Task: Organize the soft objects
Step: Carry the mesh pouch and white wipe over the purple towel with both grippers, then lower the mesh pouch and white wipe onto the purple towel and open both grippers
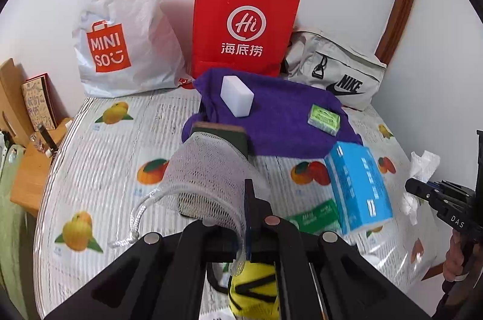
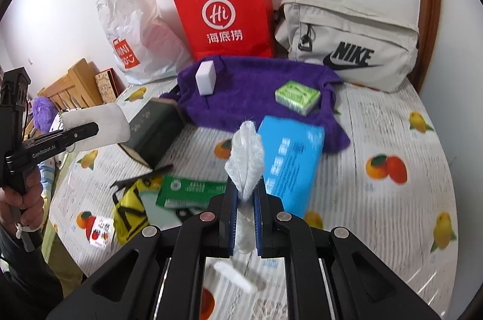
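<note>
My left gripper is shut on the rim of a white mesh drawstring bag, which is held up above the table; the right wrist view shows this gripper and the mesh bag at the left. My right gripper is shut on a crumpled white tissue. The left wrist view has this gripper and the tissue at the right edge. On a purple towel sit a white sponge block and a green packet.
A blue tissue pack, a green pack, a yellow pouch and a dark green box lie on the fruit-print tablecloth. A red paper bag, a white Miniso bag and a grey Nike bag stand along the wall.
</note>
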{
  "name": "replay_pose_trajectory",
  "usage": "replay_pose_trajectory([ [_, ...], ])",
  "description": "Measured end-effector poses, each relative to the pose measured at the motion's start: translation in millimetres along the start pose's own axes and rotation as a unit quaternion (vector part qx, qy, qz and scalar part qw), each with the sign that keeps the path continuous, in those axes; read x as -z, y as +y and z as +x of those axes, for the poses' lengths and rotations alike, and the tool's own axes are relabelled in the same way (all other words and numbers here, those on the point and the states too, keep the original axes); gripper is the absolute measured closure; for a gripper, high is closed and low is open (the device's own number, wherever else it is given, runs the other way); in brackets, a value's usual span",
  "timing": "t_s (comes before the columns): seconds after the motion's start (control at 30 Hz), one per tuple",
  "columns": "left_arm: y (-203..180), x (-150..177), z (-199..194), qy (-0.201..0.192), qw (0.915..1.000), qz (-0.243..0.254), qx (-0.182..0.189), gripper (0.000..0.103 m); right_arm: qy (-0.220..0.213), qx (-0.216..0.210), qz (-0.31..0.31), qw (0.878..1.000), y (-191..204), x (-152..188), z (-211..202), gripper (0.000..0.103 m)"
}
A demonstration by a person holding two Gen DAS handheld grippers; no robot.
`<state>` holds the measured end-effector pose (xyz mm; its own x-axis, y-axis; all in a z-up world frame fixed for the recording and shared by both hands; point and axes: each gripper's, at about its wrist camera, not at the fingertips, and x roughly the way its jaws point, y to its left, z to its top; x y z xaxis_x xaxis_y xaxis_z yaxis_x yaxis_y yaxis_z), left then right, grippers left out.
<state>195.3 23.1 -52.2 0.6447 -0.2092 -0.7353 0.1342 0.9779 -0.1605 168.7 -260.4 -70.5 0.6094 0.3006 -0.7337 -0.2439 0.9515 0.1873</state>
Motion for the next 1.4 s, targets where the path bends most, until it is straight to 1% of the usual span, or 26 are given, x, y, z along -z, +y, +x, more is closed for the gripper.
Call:
replay_pose_trajectory([
  [0.33, 6.1, -44.0, 34.6, 0.010, 0.9999, -0.005, -0.005, 0.099, -0.003, 0.003, -0.001, 1.000, -9.5, -45.0, 28.5, 0.093],
  [0.43, 7.8, -56.2, 47.9, 0.015, 0.9998, -0.009, 0.004, 0.099, -0.002, 0.006, 0.002, 1.000, -15.1, -57.6, 39.0, 0.093],
  [0.67, 1.2, -80.8, 83.8, 0.030, 0.9991, 0.001, 0.029, 0.099, 0.004, 0.011, 0.003, 1.000, -26.4, -83.4, 69.5, 0.093],
  [0.77, -7.2, -90.0, 98.6, 0.037, 0.9981, 0.010, 0.048, 0.099, 0.008, 0.013, 0.006, 1.000, -32.5, -93.2, 83.9, 0.093],
  [0.97, -32.2, -107.9, 136.9, 0.058, 0.9955, 0.047, 0.059, 0.099, 0.023, 0.013, 0.012, 1.000, -45.4, -108.2, 112.7, 0.093],
  [1.07, -41.8, -111.1, 156.0, 0.073, 0.9932, 0.064, 0.065, 0.099, 0.029, 0.014, 0.014, 0.999, -50.1, -113.2, 125.9, 0.093],
  [1.2, -43.2, -111.4, 180.4, 0.094, 0.9914, 0.072, 0.055, 0.099, 0.042, 0.016, 0.011, 0.999, -56.1, -118.1, 143.2, 0.093],
  [1.4, -34.0, -113.9, 204.6, 0.110, 0.9908, 0.073, 0.028, 0.099, 0.062, 0.024, 0.012, 0.998, -65.5, -124.0, 165.0, 0.093],
])
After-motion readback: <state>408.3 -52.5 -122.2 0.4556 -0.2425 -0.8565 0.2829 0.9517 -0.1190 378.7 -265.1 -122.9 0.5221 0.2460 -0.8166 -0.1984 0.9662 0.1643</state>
